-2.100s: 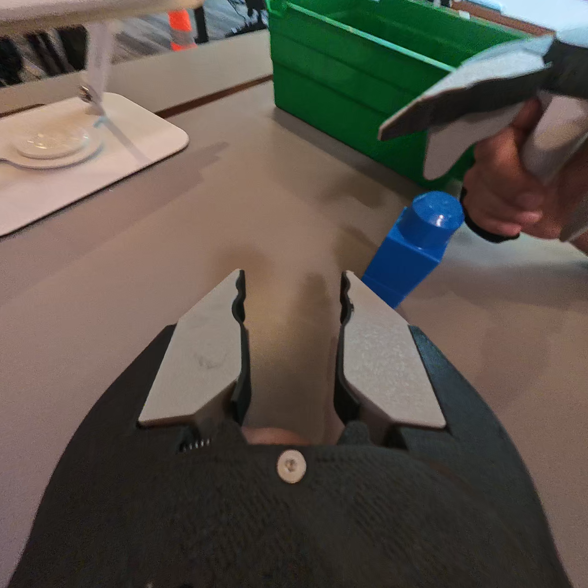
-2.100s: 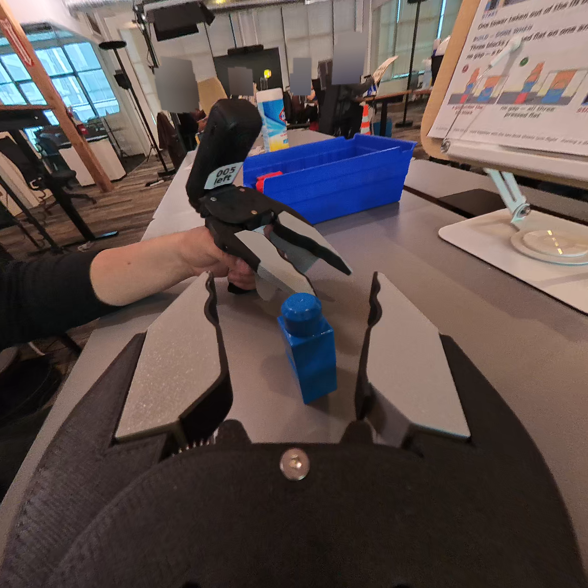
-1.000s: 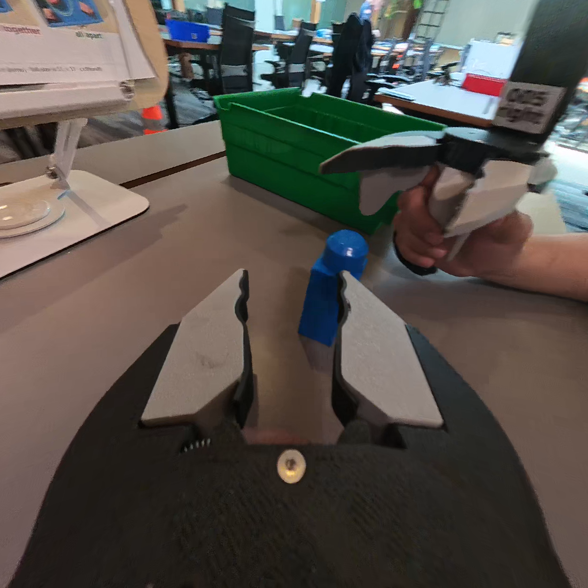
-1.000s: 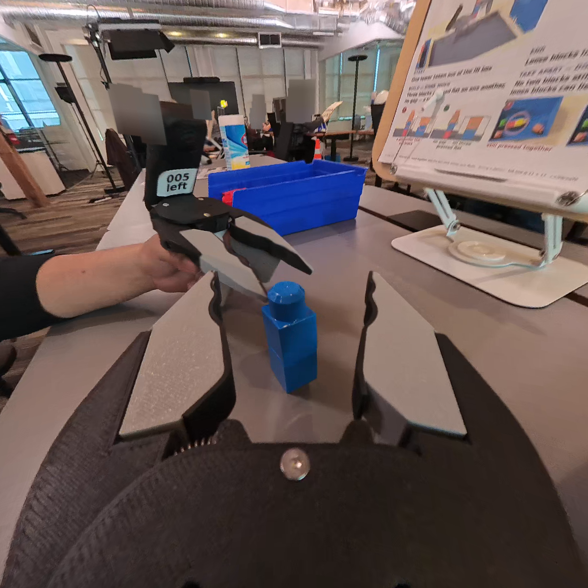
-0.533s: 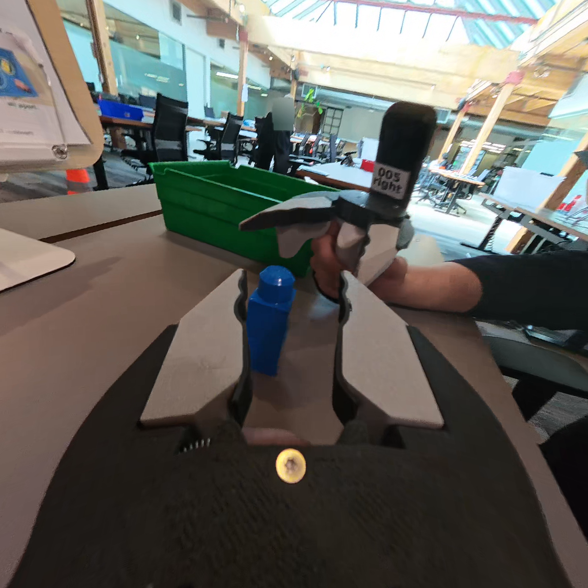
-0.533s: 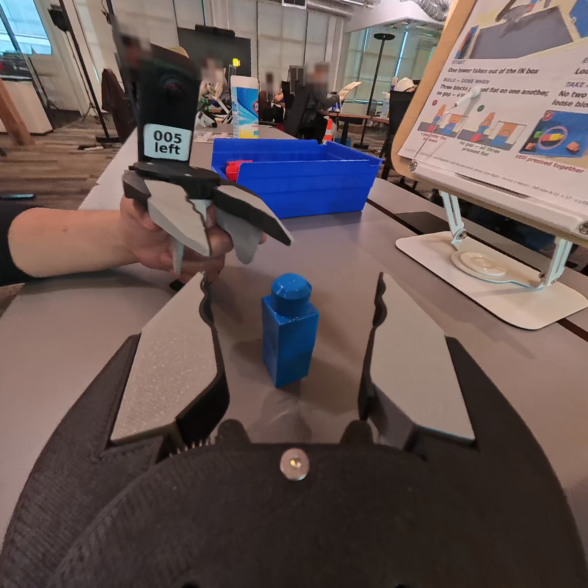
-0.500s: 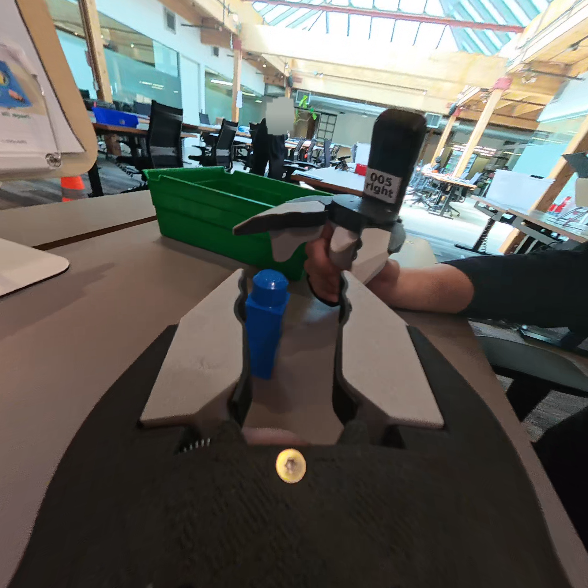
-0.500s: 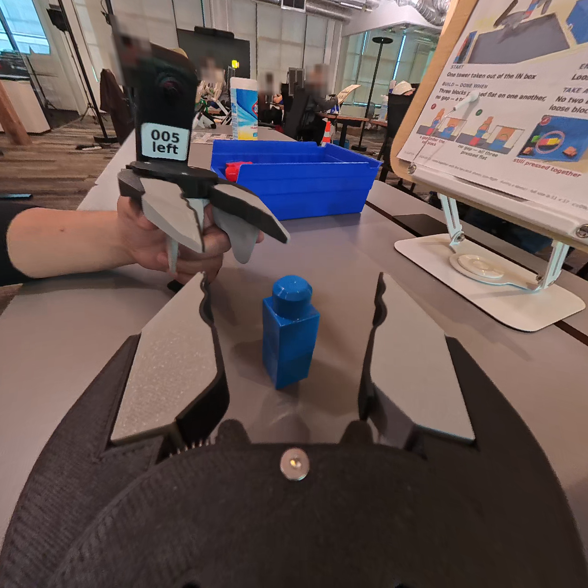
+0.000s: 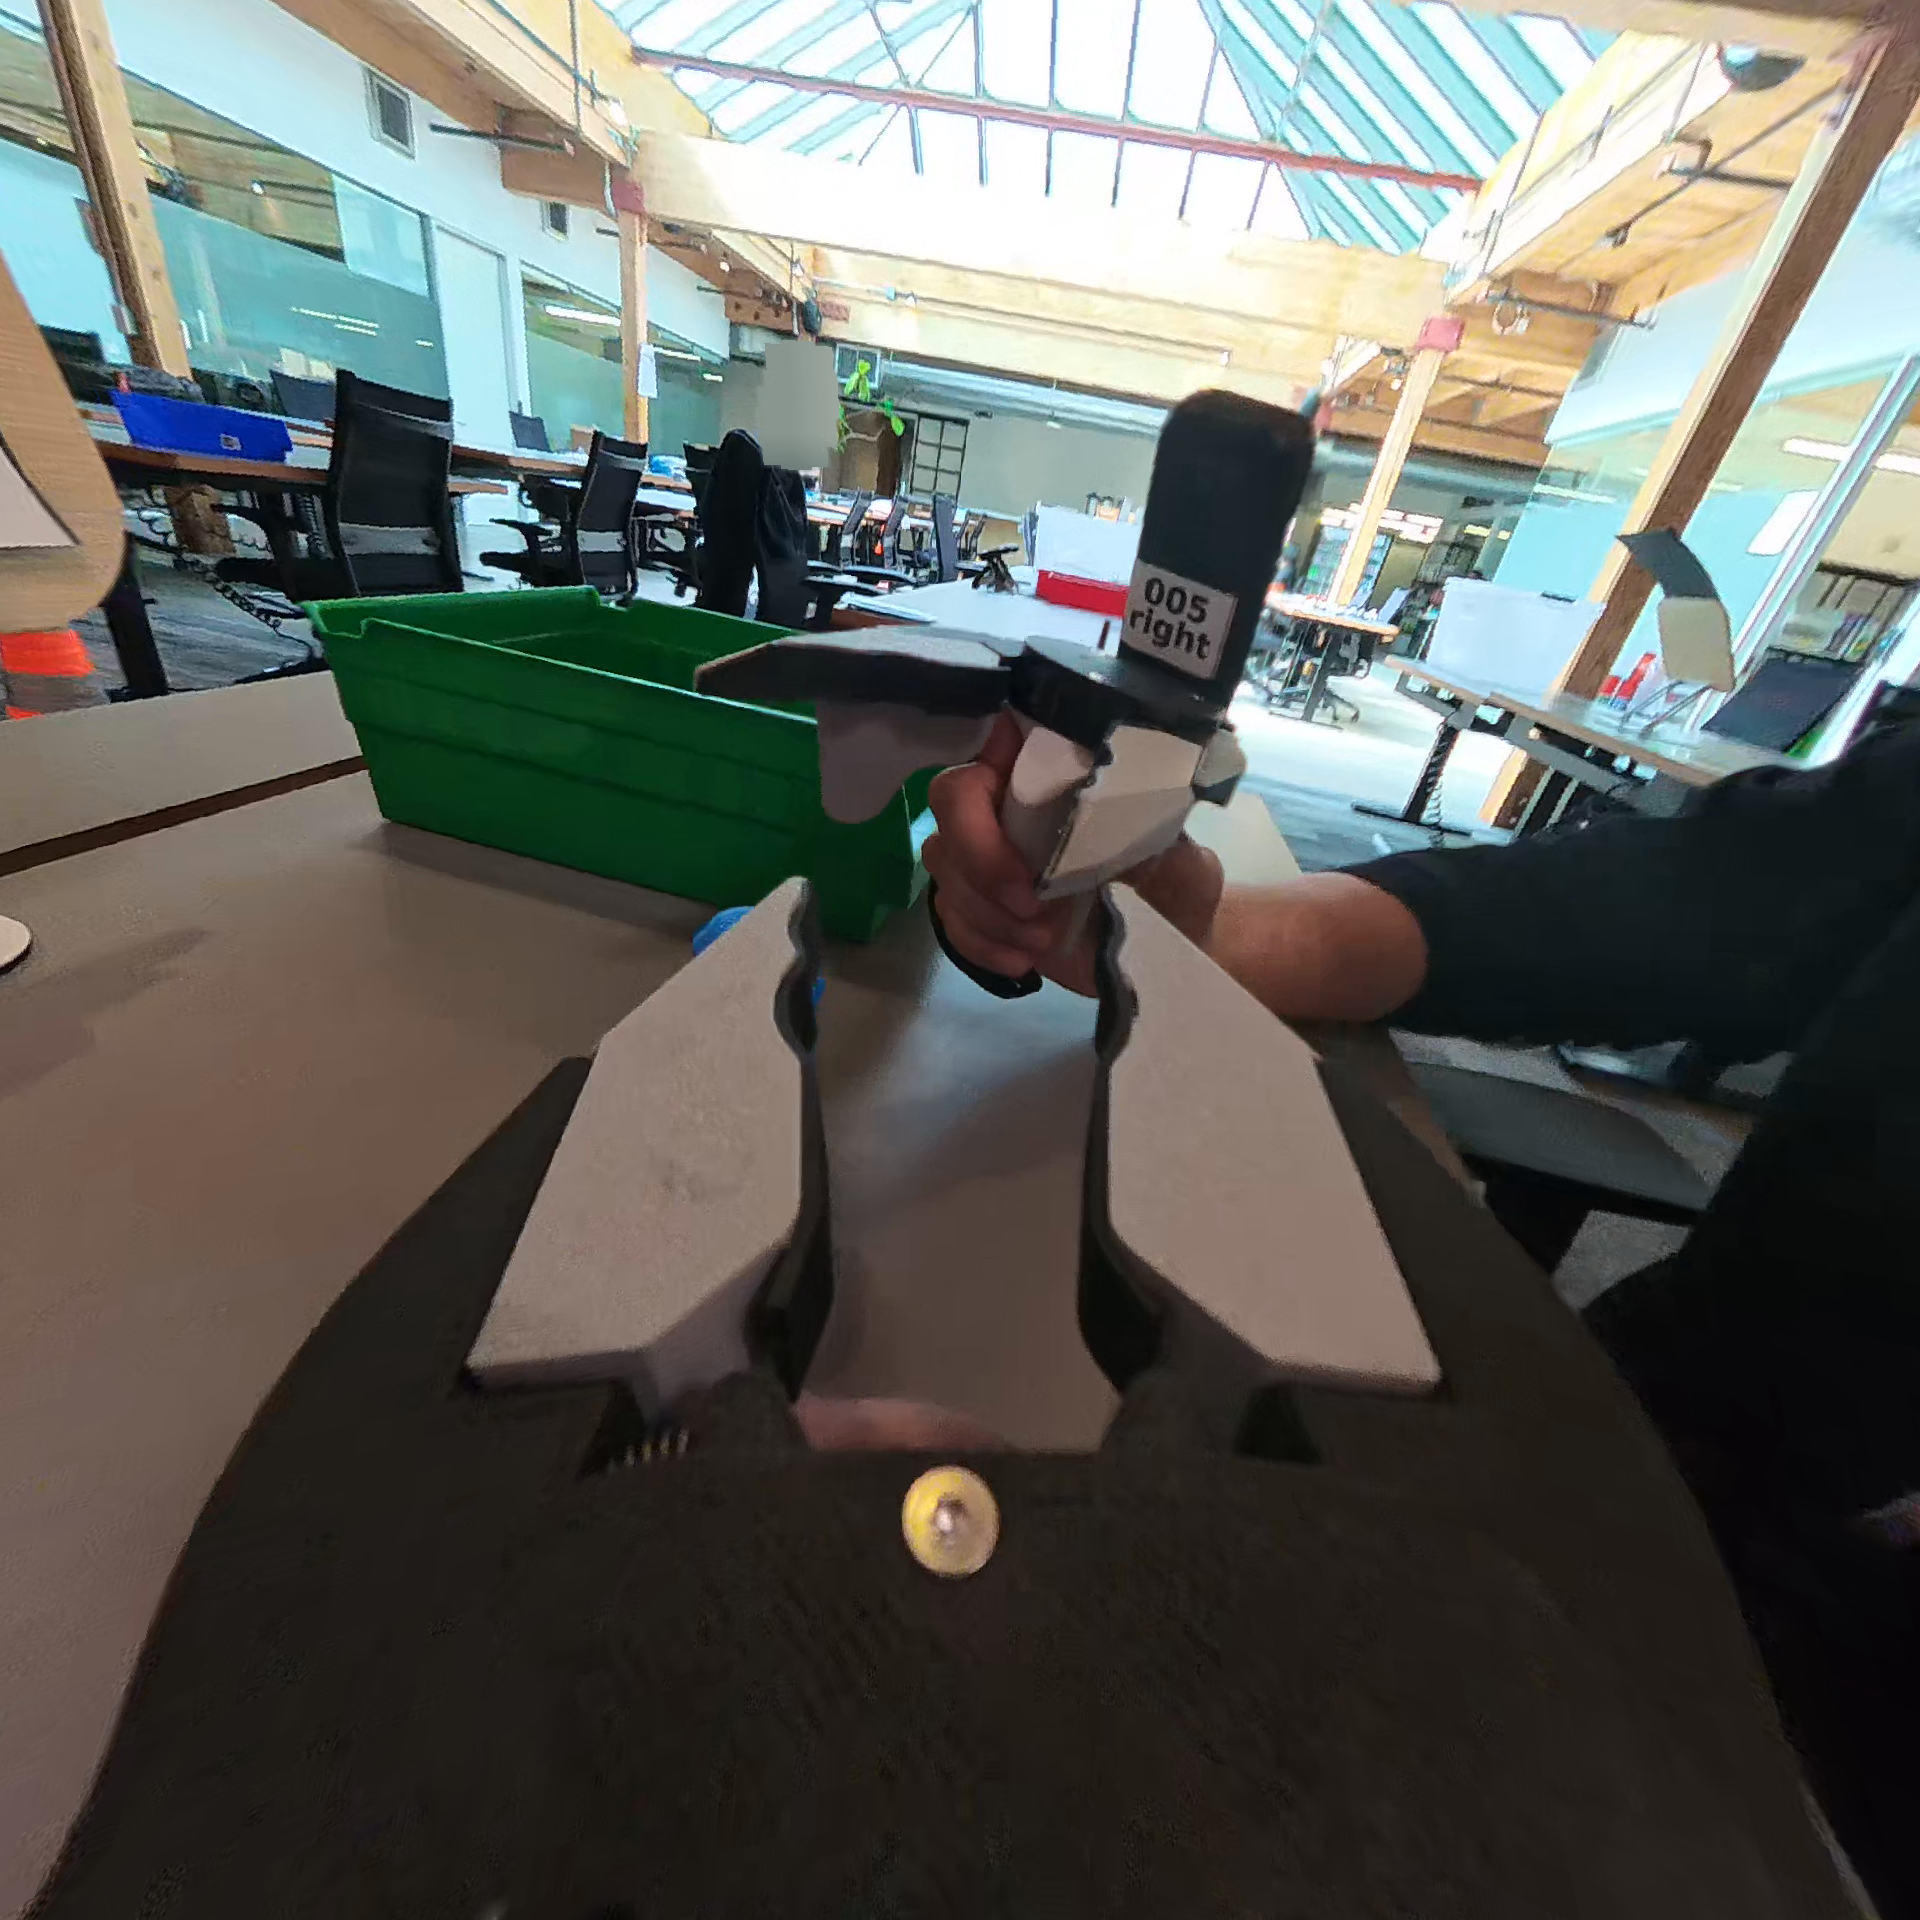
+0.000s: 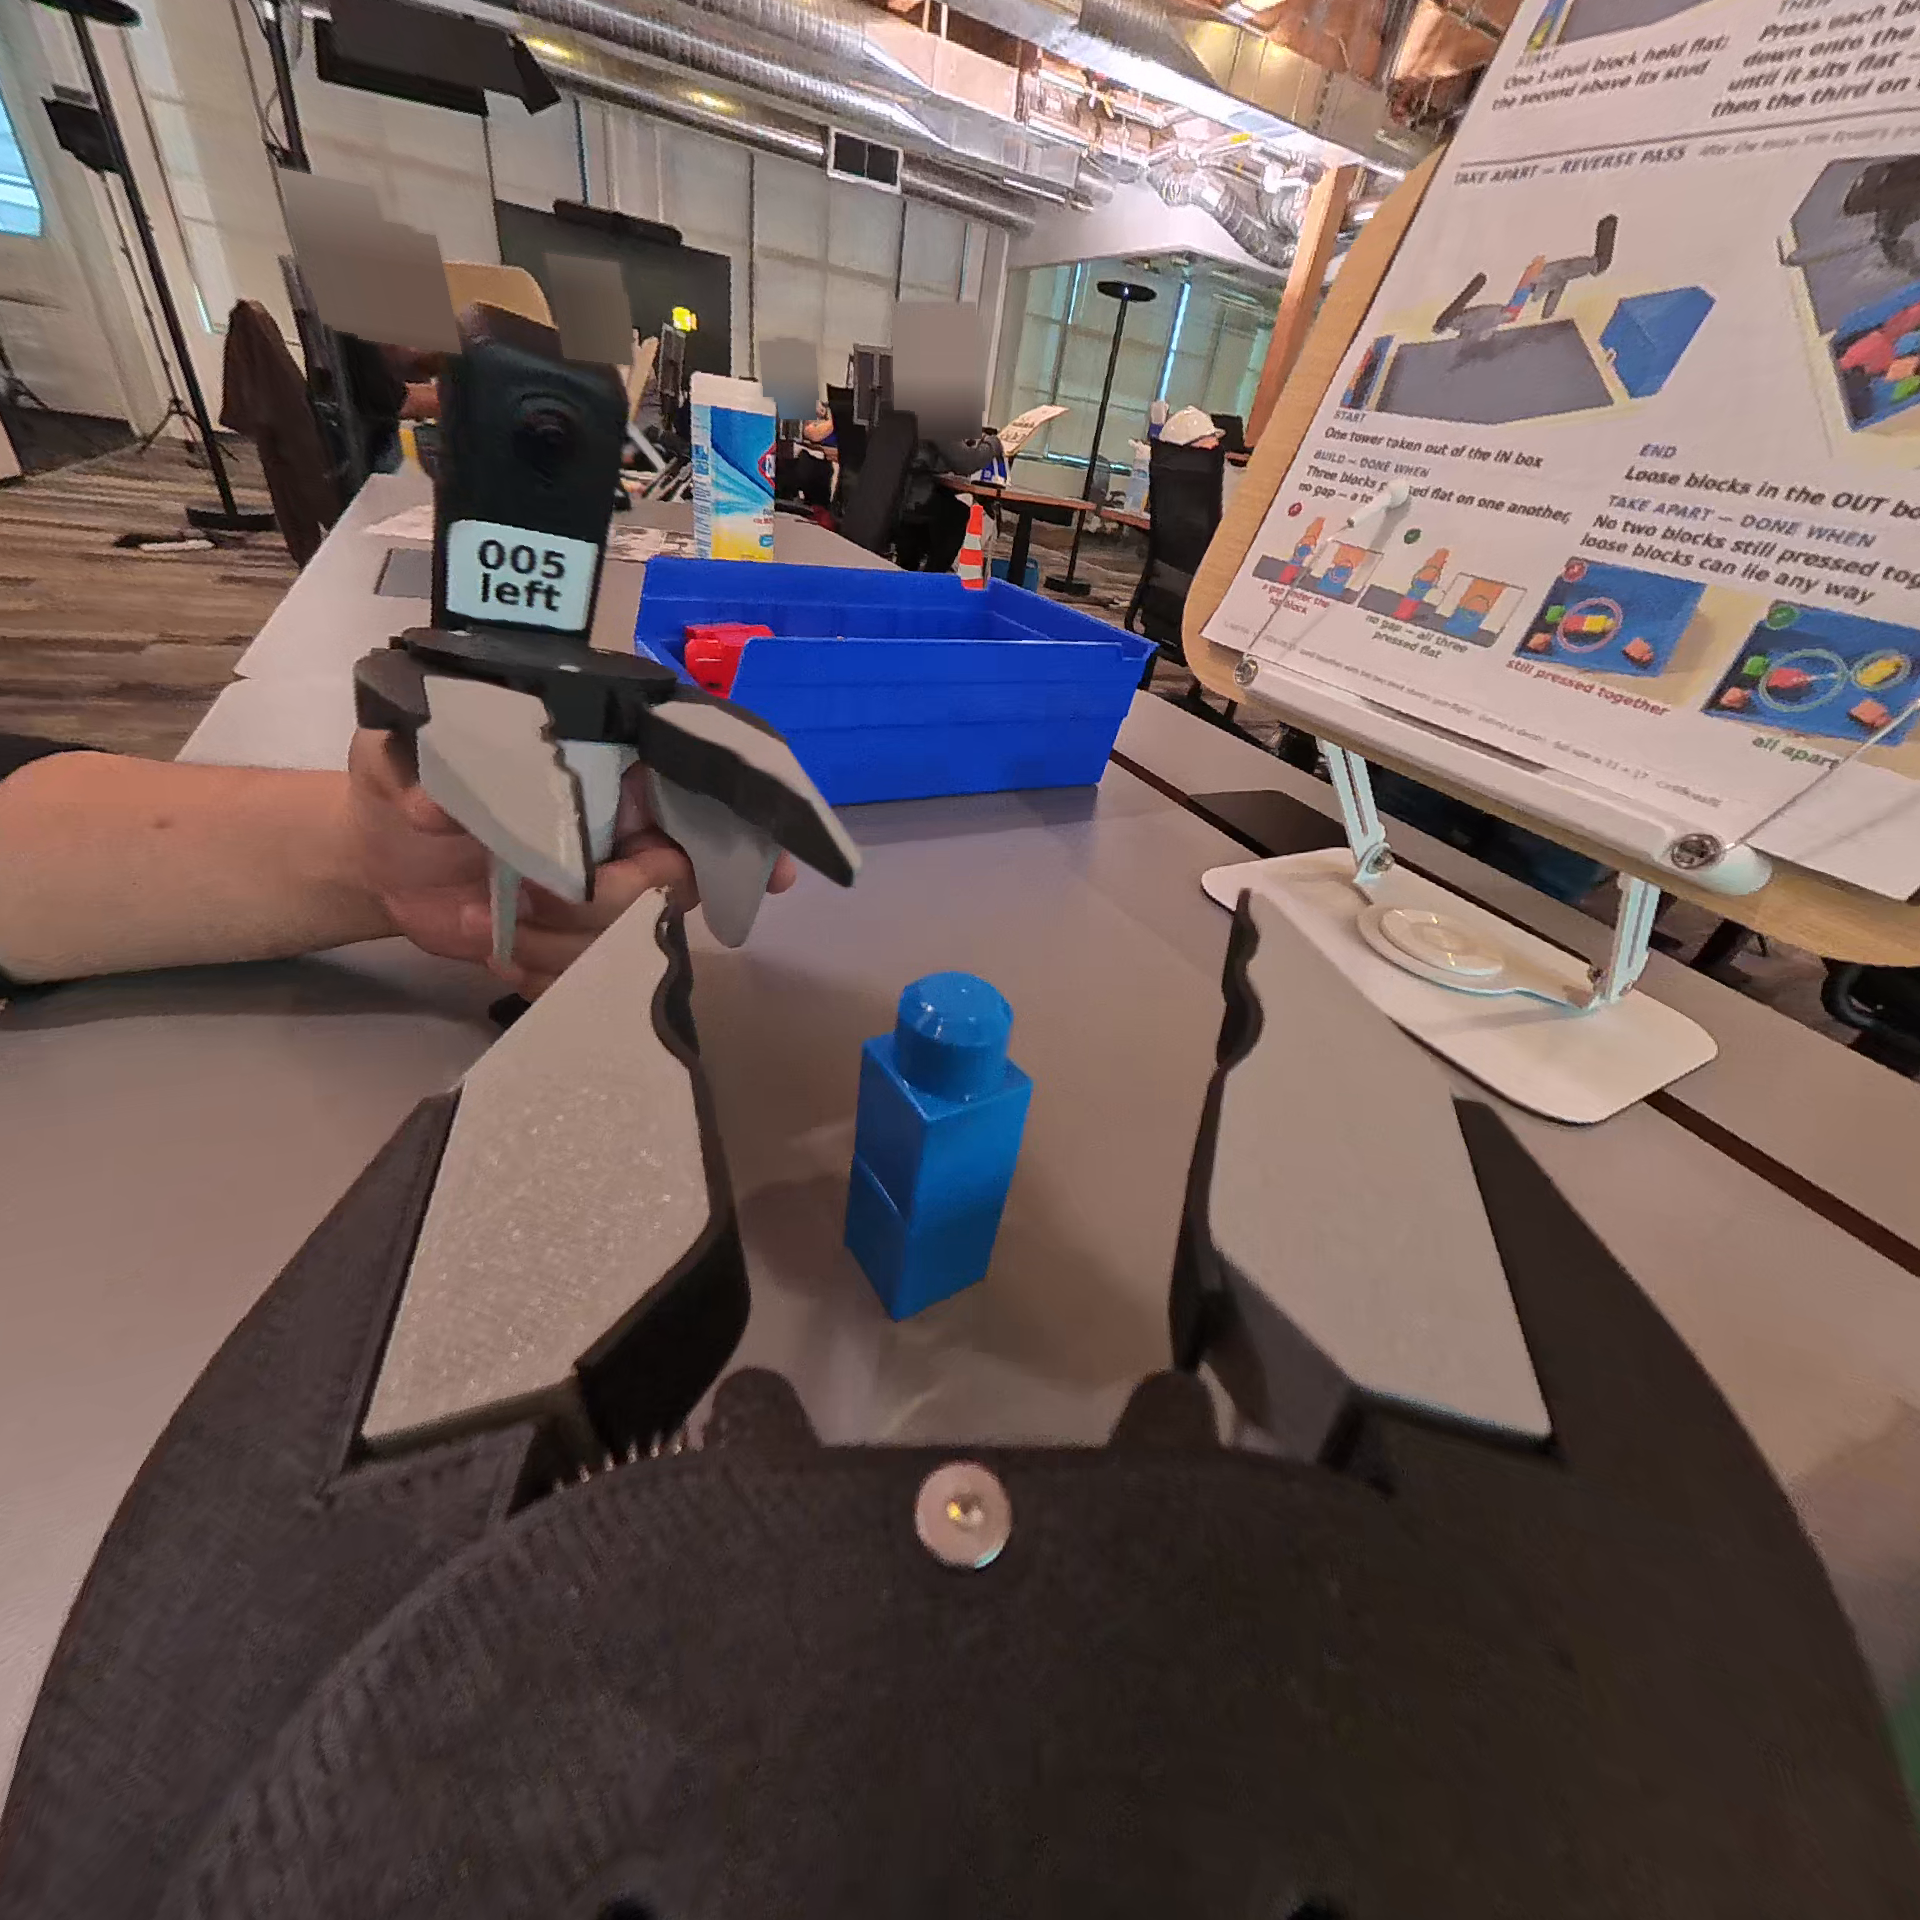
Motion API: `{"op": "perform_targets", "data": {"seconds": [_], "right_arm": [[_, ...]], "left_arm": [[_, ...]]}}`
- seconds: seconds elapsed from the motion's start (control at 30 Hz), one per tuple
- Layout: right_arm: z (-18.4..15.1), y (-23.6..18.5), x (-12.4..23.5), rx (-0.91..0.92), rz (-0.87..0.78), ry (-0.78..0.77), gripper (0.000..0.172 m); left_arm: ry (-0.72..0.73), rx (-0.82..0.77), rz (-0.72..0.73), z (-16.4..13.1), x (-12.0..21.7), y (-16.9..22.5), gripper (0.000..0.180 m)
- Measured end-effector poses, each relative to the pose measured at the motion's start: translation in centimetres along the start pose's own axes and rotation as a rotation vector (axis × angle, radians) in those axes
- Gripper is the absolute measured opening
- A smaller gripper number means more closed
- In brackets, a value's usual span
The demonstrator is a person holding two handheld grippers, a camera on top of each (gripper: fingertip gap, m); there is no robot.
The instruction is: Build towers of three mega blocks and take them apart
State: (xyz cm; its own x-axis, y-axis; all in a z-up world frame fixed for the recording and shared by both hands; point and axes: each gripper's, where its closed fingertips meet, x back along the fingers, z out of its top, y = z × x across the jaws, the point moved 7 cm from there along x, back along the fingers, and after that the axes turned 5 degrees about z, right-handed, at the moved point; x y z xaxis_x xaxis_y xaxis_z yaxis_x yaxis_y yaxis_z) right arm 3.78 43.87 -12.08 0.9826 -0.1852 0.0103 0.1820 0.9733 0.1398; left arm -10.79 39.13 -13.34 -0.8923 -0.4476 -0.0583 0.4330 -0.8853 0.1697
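Right gripper: jaws spread wide, nothing held. The blue stack, two mega blocks pressed together with one stud on top, stands upright on the grey table between the fingers, clear daylight on both sides, neither pad touching.

Left gripper: jaws partly apart, empty, only table showing between them. Seen from the right wrist, it hangs just beyond and left of the stack, fingertips angled down toward it, not touching. From the left wrist the stack is almost wholly hidden behind the left finger; only a sliver of blue shows at its tip.

Judgement: stack is one block short of three, or ready to be split; cannot tell which.

Risks:
- Stack is tall on a narrow base. A one-sided nudge from either pad during closing would likely tip or slide it.
- A grip across the seam would clamp both blocks, so no separation.
- The two grippers are near each other around the stack; converging fingers could collide.
- Left wrist's view of the stack is blocked, so aiming from that side is poor.

Surroundings: blue bin beyond the stack, a red block inside. Instruction board on a white stand right of the stack. Green bin behind the right gripper in the left wrist view. None blocks the stack itself.
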Motion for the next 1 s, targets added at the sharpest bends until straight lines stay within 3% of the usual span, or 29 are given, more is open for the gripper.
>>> {"op": "perform_targets", "data": {"seconds": [0.2,0.3,0.4,0.57,0.7,0.8,1.0], "right_arm": [[-0.5,1.0,0.5,0.033,-0.071,-0.026,0.095],[-0.5,1.2,0.8,0.036,-0.081,-0.023,0.093],[-0.5,1.2,0.9,0.029,-0.085,-0.023,0.092],[-0.4,0.9,0.5,-0.021,-0.025,0.0,0.09],[-0.8,0.7,-0.2,-0.03,0.013,-0.005,0.088],[-1.1,0.5,-0.7,-0.041,0.042,-0.02,0.088],[-0.8,0.3,-0.5,-0.068,0.066,0.004,0.087]], "left_arm": [[-0.075,0.048,-0.07,-0.8,-0.3,1.8,0.052],[0.03,0.036,-0.05,0.7,1.6,3.9,0.051],[0.006,0.007,0.033,2.4,5.2,4.7,0.051],[-0.109,-0.145,0.397,8.2,13.6,1.0,0.049],[-0.395,-0.245,0.694,12.1,19.7,-6.2,0.049],[-0.659,-0.294,0.851,13.1,22.7,-11.8,0.053],[-1.085,-0.384,0.836,10.5,24.2,-19.2,0.054]]}}
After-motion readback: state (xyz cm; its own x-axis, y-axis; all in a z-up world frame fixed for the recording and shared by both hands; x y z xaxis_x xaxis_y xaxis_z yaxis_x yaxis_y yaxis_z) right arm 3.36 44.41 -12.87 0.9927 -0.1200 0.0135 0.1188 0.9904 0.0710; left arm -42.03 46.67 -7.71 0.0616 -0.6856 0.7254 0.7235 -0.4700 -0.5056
